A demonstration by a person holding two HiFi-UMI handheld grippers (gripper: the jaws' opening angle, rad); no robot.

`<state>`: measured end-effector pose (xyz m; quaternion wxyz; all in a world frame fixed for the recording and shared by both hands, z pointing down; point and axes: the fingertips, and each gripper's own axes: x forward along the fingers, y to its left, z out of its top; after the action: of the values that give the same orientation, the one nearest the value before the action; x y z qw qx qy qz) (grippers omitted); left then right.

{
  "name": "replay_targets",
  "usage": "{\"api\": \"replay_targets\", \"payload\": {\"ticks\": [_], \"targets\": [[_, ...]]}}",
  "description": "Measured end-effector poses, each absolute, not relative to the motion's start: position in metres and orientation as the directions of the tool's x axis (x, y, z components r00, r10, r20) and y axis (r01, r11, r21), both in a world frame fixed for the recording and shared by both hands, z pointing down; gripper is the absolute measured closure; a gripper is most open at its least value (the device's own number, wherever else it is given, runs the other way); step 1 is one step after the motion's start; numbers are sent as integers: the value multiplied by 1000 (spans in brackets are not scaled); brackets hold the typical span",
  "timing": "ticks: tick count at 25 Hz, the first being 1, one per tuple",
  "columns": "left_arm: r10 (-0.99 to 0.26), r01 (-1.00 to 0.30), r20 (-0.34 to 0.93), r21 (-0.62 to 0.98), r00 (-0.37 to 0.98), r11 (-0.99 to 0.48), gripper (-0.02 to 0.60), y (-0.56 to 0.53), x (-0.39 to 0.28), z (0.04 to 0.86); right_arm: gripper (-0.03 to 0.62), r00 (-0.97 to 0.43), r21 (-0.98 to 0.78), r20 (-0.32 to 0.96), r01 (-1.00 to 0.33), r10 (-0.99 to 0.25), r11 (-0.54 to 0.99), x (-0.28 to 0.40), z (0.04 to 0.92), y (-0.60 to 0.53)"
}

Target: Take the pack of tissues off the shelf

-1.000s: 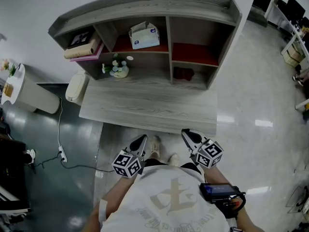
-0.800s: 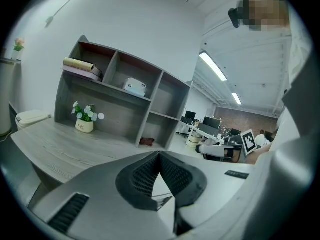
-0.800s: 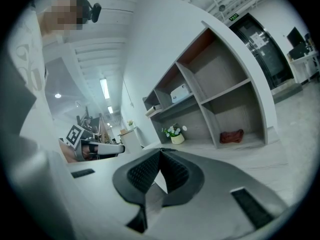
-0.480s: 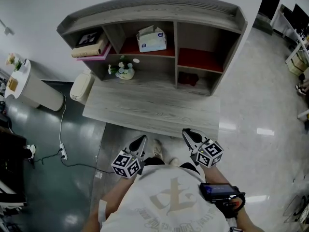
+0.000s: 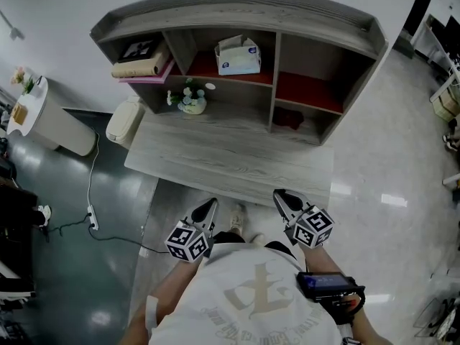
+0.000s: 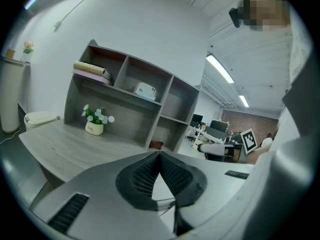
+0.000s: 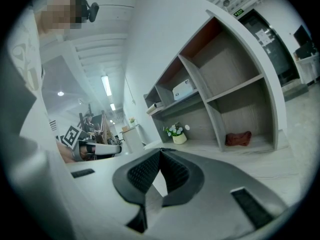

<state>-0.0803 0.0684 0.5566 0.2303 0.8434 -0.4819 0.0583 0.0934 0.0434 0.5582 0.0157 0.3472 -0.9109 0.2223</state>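
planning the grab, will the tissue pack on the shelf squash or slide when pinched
The tissue pack is probably light for its bulk and soft, so it may dent under a pinch. It sits flat and boxy on the shelf, so it likely slides rather than rolls.

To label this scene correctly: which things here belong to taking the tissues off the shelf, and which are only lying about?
Job: tissues, shelf, left gripper, right gripper.
Lying about: flowers, red cloth, books, bin.
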Motion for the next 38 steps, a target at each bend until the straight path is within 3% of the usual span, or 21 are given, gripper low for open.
{"api": "replay_targets", "payload": {"ticks": [38], "targets": [[-683,-722,252,355,685,-594,574,-114,-81,542,589,-649,-323,208,-752,-732,575,75,539,-102]]}}
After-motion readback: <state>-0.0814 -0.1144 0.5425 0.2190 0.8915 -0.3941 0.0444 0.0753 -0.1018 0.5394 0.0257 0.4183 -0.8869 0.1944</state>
